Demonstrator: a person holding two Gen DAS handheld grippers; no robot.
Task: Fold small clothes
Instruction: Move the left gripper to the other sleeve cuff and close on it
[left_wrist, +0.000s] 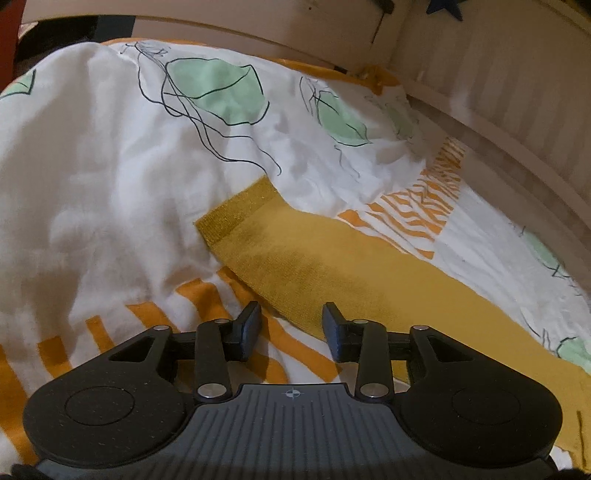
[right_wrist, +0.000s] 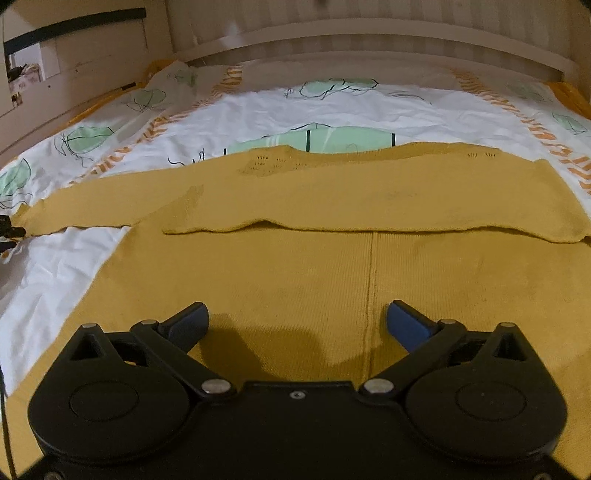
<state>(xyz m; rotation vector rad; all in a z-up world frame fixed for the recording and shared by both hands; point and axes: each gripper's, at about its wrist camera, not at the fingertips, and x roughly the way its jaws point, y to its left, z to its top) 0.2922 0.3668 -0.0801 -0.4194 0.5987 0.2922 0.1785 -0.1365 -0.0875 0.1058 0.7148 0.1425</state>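
A mustard-yellow knit sweater (right_wrist: 314, 258) lies flat on the bed. In the right wrist view one sleeve (right_wrist: 369, 199) is folded across its body, and the other sleeve (right_wrist: 85, 206) stretches out to the left. My right gripper (right_wrist: 297, 317) is open and empty, low over the sweater's body. In the left wrist view the outstretched sleeve (left_wrist: 314, 258) runs diagonally, its ribbed cuff (left_wrist: 236, 210) at the far end. My left gripper (left_wrist: 291, 319) is open and empty, just above the sleeve's near edge.
The bed cover (left_wrist: 110, 184) is white with green shapes and orange stripes, and wrinkled. A pale wooden bed frame (left_wrist: 498, 110) rises along the right of the left wrist view and across the far side of the right wrist view (right_wrist: 369, 40).
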